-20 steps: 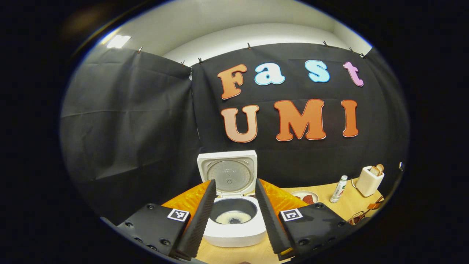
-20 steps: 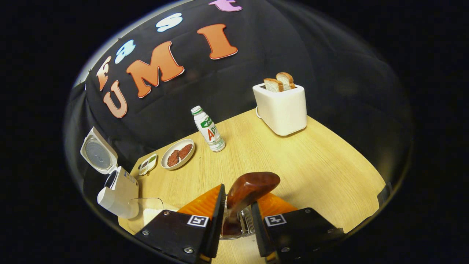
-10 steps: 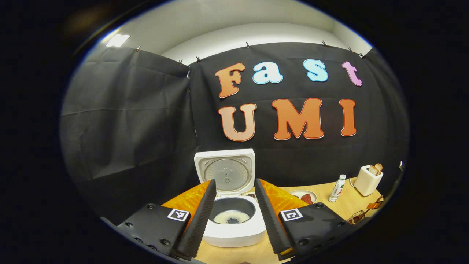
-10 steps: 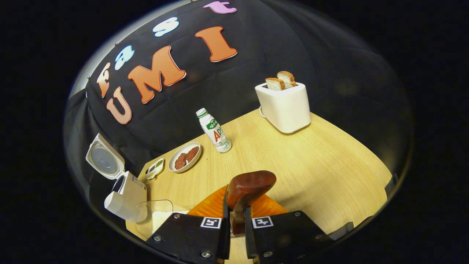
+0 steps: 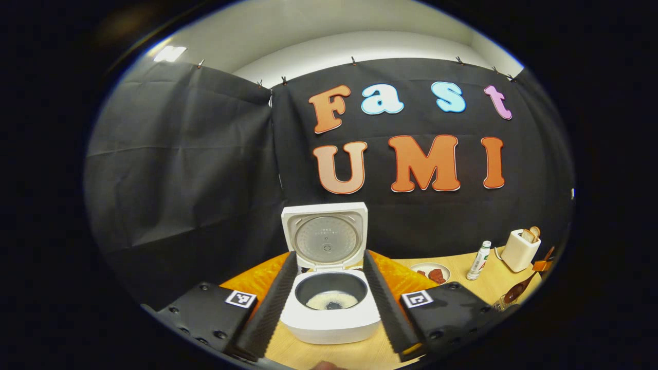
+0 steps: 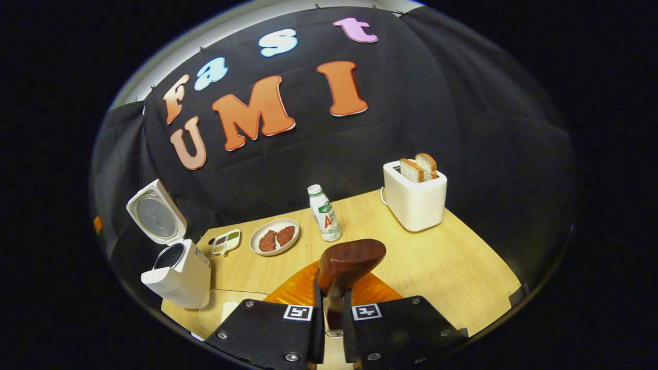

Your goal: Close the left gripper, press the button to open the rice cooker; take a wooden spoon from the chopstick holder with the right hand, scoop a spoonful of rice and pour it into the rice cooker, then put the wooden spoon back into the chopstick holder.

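Note:
The white rice cooker (image 5: 331, 321) stands open on the wooden table, lid (image 5: 325, 236) upright, with some rice in its dark pot (image 5: 331, 298). My left gripper (image 5: 329, 257) is open, one finger on each side of the cooker, touching nothing. My right gripper (image 6: 331, 300) is shut on the handle of the dark wooden spoon (image 6: 349, 259), whose bowl sticks up in front of it. In the left gripper view the spoon (image 5: 515, 291) hangs at the far right. The cooker (image 6: 177, 270) sits far left in the right gripper view.
A clear container of rice (image 6: 226, 313) lies beside the cooker. Behind are a small sauce dish (image 6: 225, 241), a plate of meat patties (image 6: 275, 237), a drink bottle (image 6: 324, 213) and a white toaster (image 6: 414, 200) holding bread. Black cloth walls surround the table (image 6: 452, 267).
My right gripper closed on the spoon handle and rose with it, away from the metal holder. My left gripper stayed open in front of the cooker, shifting only slightly.

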